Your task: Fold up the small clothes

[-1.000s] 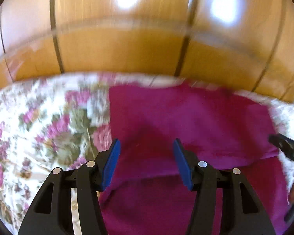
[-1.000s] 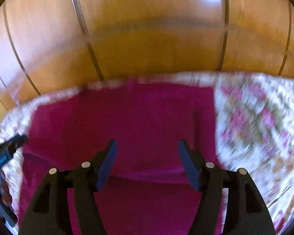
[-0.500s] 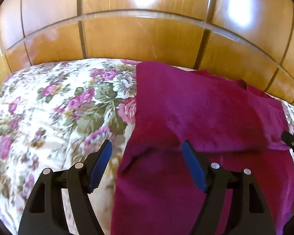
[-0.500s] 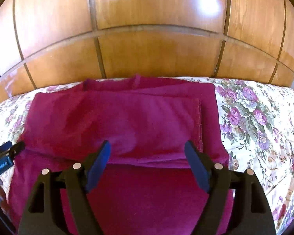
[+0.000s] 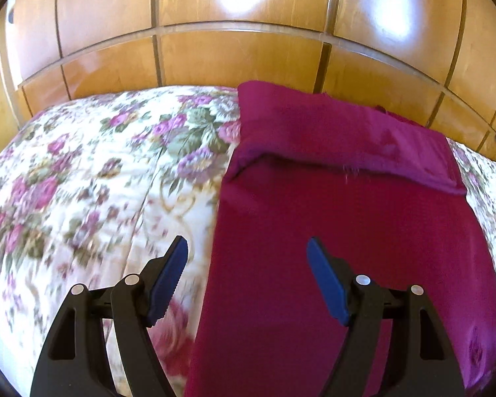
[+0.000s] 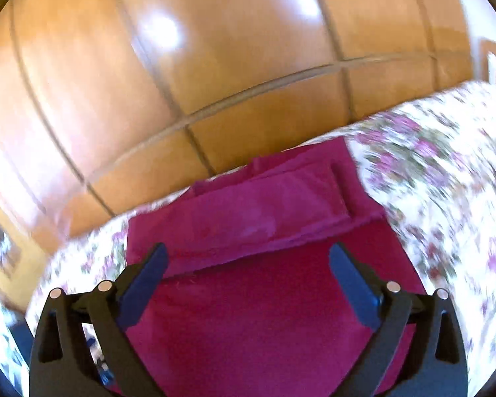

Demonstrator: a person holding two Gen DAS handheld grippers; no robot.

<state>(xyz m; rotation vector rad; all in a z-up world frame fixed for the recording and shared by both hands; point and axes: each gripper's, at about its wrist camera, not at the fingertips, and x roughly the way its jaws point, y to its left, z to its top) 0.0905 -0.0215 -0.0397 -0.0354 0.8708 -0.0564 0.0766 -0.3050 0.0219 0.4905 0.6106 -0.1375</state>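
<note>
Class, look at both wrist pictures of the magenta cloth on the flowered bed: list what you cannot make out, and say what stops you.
- Left wrist view: the near end of the cloth is cut off by the bottom edge and the left tongs.
- Right wrist view: the flowers on the bedspread are smeared by blur.
- Both views: what garment it is; folding hides its shape.
- Right wrist view: the right tongs, opening, cover the cloth's near corners.

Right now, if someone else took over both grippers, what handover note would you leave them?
Left gripper: open, nothing between the jaws, above the left edge of the magenta garment.
Right gripper: jaws opening, empty, over the garment's near half.
Garment lies flat on the floral bedspread by the wooden panelling.
Done: the far part is folded toward the near side, making a doubled band.
Left: probably more folds, since a long single layer remains at the near side.
</note>
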